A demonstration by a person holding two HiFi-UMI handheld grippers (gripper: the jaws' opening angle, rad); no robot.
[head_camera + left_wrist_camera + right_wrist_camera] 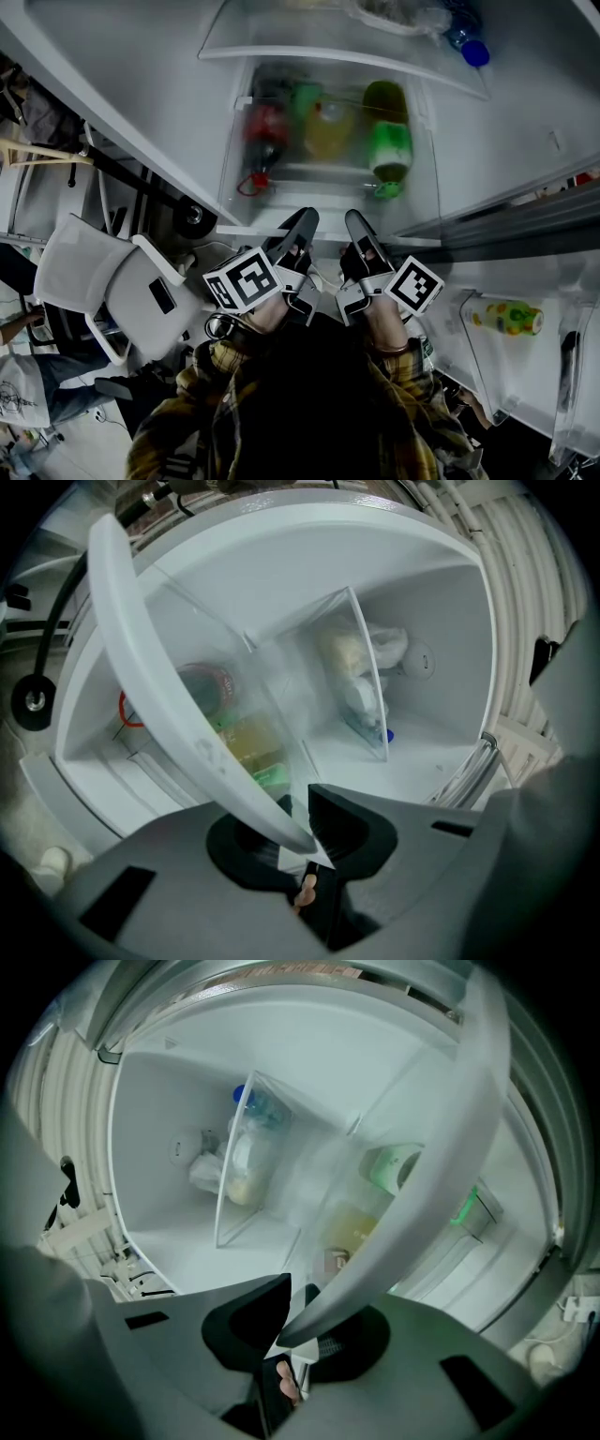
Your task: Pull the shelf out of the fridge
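- Step in hand, I'd say: the grab is done and it's pull time. The shelf (246, 229) is a glass pane with a white front rim. It sits level in the fridge (511, 103), and the rim is right at the fridge mouth.
- The left gripper (302, 223) is pinching that rim toward the left half of the fridge opening. In the left gripper view the white rim (159, 686) runs straight down into the claw, with the jaws clamped on it from both sides. So it's not spread, and it's closed on the shelf.
- The right gripper (358, 225) is doing the same just beside it, toward the right half of the opening. The right gripper view shows the rim (441, 1176) wedged between its jaws too.
- Most of the pane looks to be inside the fridge, so my guess is the pull is barely along, if it's started at all.
- Next move as I see it: draw both hands straight back out of the fridge together and keep the pane flat. If one side leads, the shelf could skew and jam in its side rails.
- A green bottle (387, 141) and a couple of other bottles show up blurry through the glass, lower in the fridge. They look to be under the shelf rather than on it, so they shouldn't ride out with it, but I can't be fully sure.
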